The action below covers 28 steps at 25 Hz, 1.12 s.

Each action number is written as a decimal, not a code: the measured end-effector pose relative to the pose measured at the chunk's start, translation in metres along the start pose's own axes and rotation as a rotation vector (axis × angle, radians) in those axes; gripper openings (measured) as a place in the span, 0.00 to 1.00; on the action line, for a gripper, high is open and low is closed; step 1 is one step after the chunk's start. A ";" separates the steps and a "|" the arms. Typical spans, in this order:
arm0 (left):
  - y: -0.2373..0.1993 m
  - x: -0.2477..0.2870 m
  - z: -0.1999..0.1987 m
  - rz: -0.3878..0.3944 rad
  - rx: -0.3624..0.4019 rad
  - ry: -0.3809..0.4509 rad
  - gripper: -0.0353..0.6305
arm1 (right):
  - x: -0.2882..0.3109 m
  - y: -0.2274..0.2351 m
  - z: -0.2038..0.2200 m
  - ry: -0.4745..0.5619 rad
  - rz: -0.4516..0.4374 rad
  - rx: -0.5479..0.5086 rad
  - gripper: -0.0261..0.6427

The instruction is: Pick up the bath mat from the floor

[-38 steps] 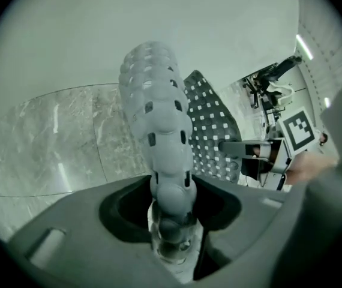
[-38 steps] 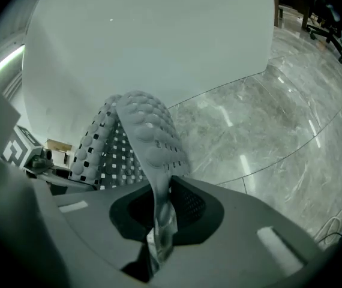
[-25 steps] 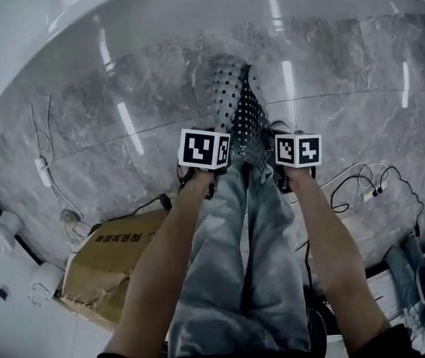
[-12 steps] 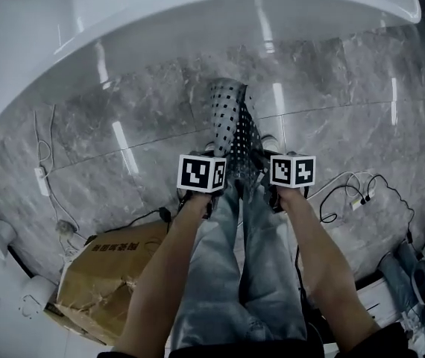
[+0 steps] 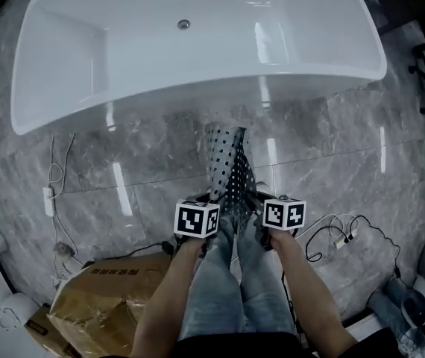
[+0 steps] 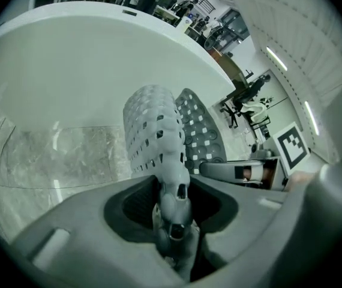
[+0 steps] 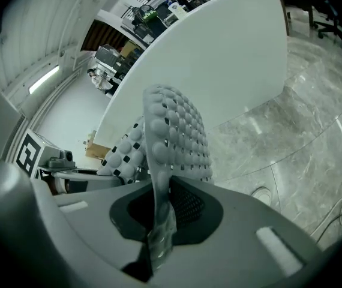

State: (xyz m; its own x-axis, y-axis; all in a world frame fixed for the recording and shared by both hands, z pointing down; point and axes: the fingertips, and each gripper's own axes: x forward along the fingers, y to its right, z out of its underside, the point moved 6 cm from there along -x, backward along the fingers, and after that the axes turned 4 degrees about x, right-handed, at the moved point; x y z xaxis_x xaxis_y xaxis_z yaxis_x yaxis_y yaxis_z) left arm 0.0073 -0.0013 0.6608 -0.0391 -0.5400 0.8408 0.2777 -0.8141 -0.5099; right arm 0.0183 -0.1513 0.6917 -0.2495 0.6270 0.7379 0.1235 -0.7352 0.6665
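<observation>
Between the two grippers, in front of the bathtub (image 5: 197,89), the perforated bath mat (image 5: 230,171) hangs folded lengthwise, its free end drooping toward the grey floor (image 5: 332,148); whether it clears the tiles is hard to tell. Each gripper takes one end of the upper edge, probably so the mat drapes clear of the person's legs (image 5: 227,289). The left gripper (image 6: 172,218) has jaws that have just been closing, bunched mat pinched between them. The right gripper (image 7: 158,230) has its jaws clamped tight on a thin fold.
</observation>
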 end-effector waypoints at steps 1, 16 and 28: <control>0.003 -0.012 -0.002 -0.002 -0.010 0.017 0.26 | -0.005 -0.010 -0.002 0.000 0.000 -0.008 0.07; 0.053 -0.165 -0.049 0.018 0.048 0.219 0.18 | -0.091 -0.159 -0.057 0.089 -0.164 -0.123 0.07; 0.073 -0.277 -0.077 -0.025 0.071 0.456 0.14 | -0.150 -0.262 -0.097 0.233 -0.309 -0.256 0.07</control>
State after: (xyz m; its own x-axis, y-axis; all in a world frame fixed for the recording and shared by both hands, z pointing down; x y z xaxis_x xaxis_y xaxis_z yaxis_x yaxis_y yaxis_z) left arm -0.0360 0.0726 0.3769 -0.4602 -0.5722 0.6788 0.3357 -0.8200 -0.4636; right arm -0.0696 -0.0779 0.3963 -0.4500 0.7739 0.4457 -0.2244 -0.5810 0.7824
